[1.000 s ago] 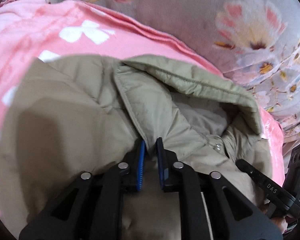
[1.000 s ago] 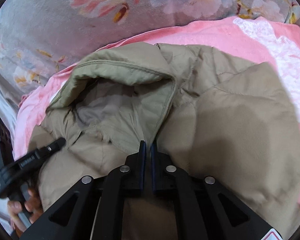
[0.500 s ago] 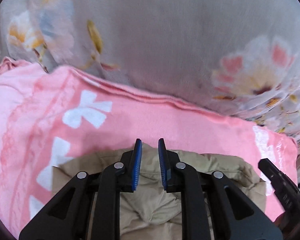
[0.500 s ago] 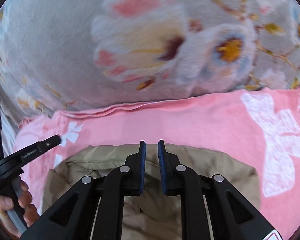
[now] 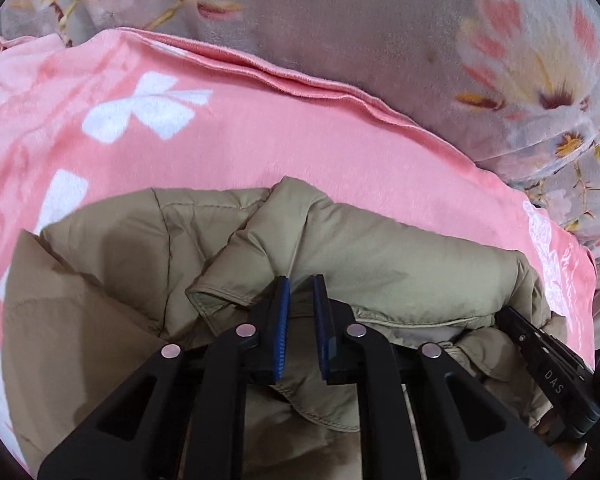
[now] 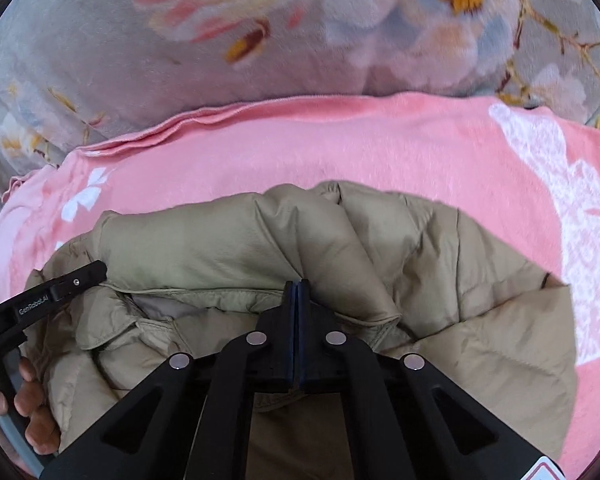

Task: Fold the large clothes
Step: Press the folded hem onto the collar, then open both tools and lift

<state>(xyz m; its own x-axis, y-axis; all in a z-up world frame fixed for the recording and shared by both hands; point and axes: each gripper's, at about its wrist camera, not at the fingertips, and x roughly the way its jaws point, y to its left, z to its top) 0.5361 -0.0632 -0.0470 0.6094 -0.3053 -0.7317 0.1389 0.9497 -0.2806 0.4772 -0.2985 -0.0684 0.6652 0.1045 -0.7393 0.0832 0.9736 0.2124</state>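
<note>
A tan puffy jacket (image 5: 380,256) lies on a pink blanket (image 5: 260,136) with white bow shapes, and beyond the blanket's far edge spreads a grey bedspread (image 5: 380,20) printed with pink and yellow flowers. In the left wrist view the jacket fills the near half of the scene, its hood folded over toward the near side so that a rounded padded roll runs from left to right, with a stitched hem just below it. The left gripper (image 5: 301,300) sits over that hem with its two blue-lined jaws a little apart; jacket fabric shows in the gap between them, but they are not pressed against it. At the far right edge of this view the black tip of the other tool reaches onto the jacket. In the right wrist view the jacket (image 6: 228,240) again lies on the pink blanket (image 6: 340,148), with the flowered bedspread (image 6: 100,40) behind. The right gripper (image 6: 296,292) has its jaws drawn tight together at the folded hood's edge, and the cloth puckers around their tips, so it is clamped on the jacket. At the left of this view the left gripper's black finger rests against the jacket, and a bare hand (image 6: 32,404) holds its handle near the lower left corner.
</note>
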